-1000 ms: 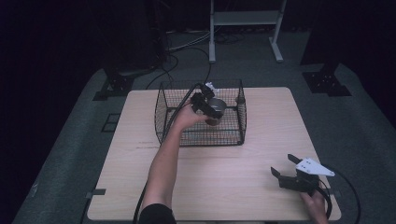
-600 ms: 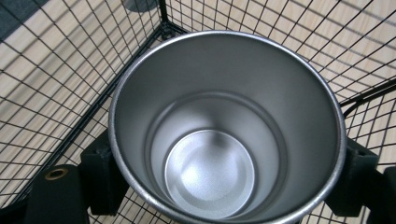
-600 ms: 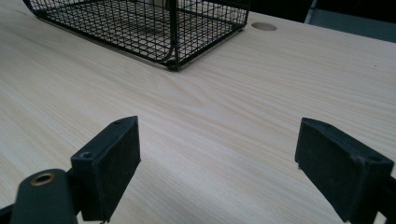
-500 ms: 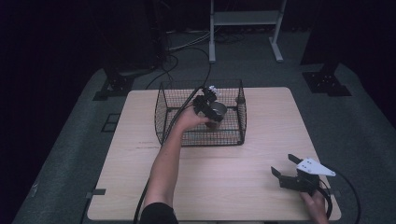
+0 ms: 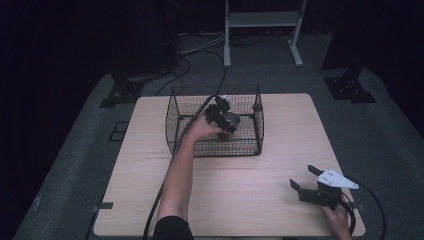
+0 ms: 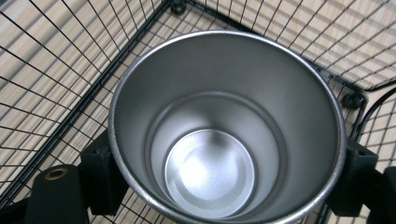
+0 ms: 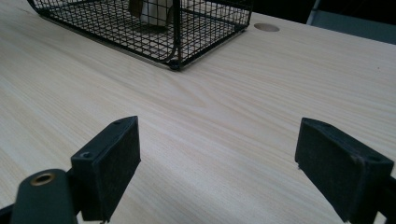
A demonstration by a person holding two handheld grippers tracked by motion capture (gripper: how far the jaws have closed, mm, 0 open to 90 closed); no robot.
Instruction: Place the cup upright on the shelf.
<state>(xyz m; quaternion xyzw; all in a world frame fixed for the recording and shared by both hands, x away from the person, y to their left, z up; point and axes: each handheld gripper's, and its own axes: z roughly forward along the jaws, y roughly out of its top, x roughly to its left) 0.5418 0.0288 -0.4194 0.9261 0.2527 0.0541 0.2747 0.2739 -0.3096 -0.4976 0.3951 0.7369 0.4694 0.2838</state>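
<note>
While the left gripper (image 5: pixel 223 116) reaches into the wire basket (image 5: pixel 260 131), its two black jaws clamp a steel cup (image 6: pixel 224 126) from both sides, at about 9 and 3 o'clock of the rim in the left gripper view, with the cup's open mouth facing the camera and the basket mesh behind it. The right gripper (image 7: pixel 224 163) rests low over the bare wooden table (image 5: pixel 235 190) near its 5 o'clock corner, jaws spread wide and holding nothing, with the basket well apart toward 11 o'clock.
</note>
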